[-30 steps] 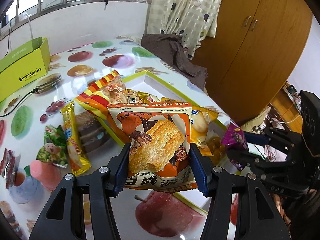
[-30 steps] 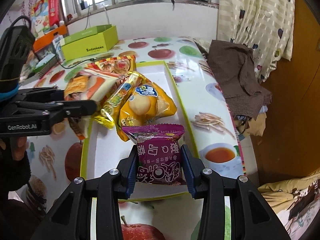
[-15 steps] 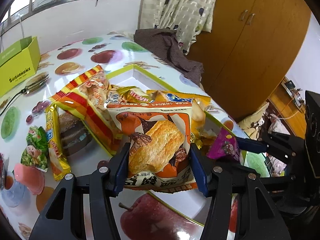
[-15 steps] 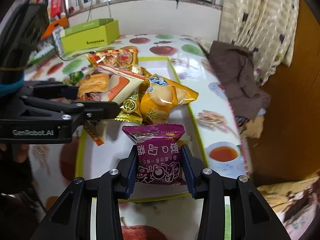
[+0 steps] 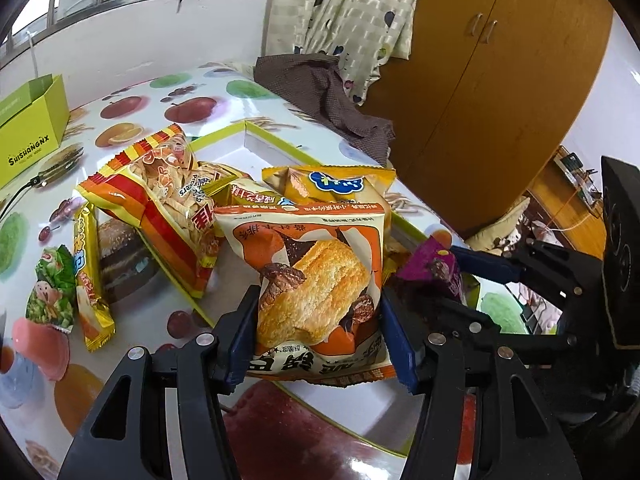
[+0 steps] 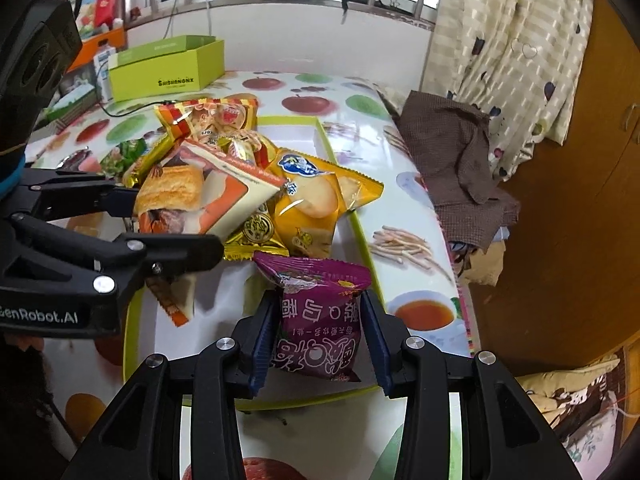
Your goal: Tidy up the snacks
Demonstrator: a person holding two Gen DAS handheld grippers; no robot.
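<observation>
The orange cake packet (image 5: 316,288) is held upright between the jaws of the left gripper (image 5: 318,312), its long axis running away from them, and is hung over the near end of the green-rimmed tray (image 6: 360,236). Bare tray floor is seen directly below and ahead. The purple packet (image 6: 320,320) is pinched narrowly by the right gripper (image 6: 320,336) just beside it, equally near. The other snacks are piled at the tray's far end on the bench (image 6: 420,276).
</observation>
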